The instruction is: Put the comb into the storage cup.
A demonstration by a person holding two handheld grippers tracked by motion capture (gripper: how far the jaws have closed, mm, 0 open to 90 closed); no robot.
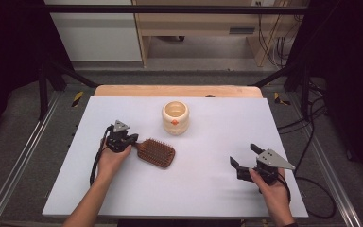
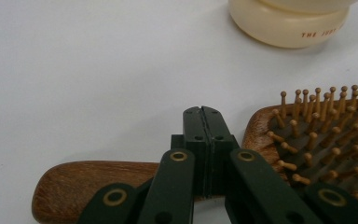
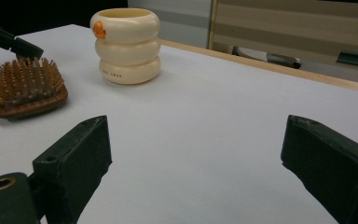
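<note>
White table (image 1: 208, 189) fills the scene as we look down. Our left gripper (image 1: 133, 140) has its jaws pressed together over the wooden hairbrush (image 1: 155, 152), just above where handle meets bristle head; whether they pinch it we cannot tell. Beyond the brush stands a cream ringed cup (image 1: 175, 117). Our right gripper (image 1: 244, 157) rests well apart, jaws spread wide, holding nothing.

Open right claw (image 3: 196, 163), hairbrush (image 3: 26, 88) far left, cream cup (image 3: 127, 45)
</note>
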